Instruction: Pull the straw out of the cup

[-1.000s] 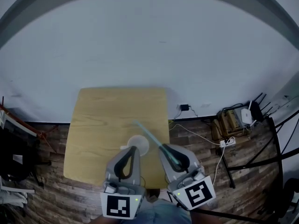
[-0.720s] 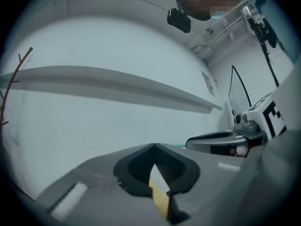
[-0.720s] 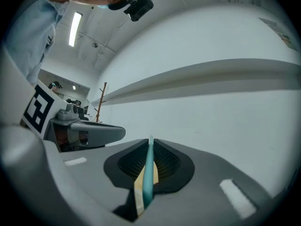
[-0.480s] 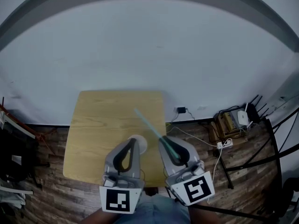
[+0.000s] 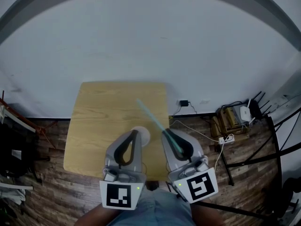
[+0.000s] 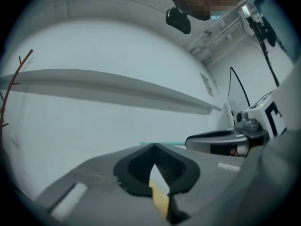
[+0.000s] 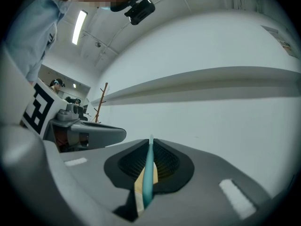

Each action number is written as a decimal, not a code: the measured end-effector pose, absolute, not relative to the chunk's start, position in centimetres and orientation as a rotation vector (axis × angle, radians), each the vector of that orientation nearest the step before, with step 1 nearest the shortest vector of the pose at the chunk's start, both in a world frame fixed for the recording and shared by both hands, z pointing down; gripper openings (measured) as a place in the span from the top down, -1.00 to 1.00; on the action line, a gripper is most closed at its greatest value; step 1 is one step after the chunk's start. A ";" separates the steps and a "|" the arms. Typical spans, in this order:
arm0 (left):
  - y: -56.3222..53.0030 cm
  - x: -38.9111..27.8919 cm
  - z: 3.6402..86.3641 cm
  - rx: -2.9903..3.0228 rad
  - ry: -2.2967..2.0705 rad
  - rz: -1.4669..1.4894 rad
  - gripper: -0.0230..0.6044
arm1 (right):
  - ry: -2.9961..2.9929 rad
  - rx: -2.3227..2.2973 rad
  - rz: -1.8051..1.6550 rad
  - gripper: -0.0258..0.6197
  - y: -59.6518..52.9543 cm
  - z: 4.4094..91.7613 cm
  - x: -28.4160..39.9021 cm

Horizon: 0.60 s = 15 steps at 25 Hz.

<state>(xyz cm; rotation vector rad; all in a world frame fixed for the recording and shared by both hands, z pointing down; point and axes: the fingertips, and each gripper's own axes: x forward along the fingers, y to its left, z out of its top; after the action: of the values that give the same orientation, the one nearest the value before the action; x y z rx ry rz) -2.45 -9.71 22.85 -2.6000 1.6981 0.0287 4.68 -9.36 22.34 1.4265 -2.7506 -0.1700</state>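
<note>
the teal straw (image 5: 151, 118) lies slanted above the table (image 5: 103, 112), one end clamped in the right gripper (image 5: 164, 133), whose jaws are closed on it; the far end points away toward the wall. it appears clear of the white cup (image 5: 144, 135), which stands on the table just beside the left gripper (image 5: 135, 133). that gripper's jaws meet at the tips with nothing seen clamped between them. judgement: extraction looks complete; what remains, if anything, is setting the straw down.
</note>
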 end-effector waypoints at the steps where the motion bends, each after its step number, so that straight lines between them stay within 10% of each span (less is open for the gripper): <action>1: -9.6 -2.5 22.9 -2.598 1.698 0.029 0.87 | -2.754 1.429 -0.169 0.82 -9.3 22.3 4.7; 15: -9.0 -3.5 23.0 -2.581 1.720 0.034 0.87 | -2.773 1.403 -0.181 0.82 -8.8 22.3 3.6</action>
<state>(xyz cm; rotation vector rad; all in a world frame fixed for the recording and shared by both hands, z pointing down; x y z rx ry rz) -3.53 -9.03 23.00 -2.5807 1.7205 0.0336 3.57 -8.82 22.30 1.4035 -2.7728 -0.1814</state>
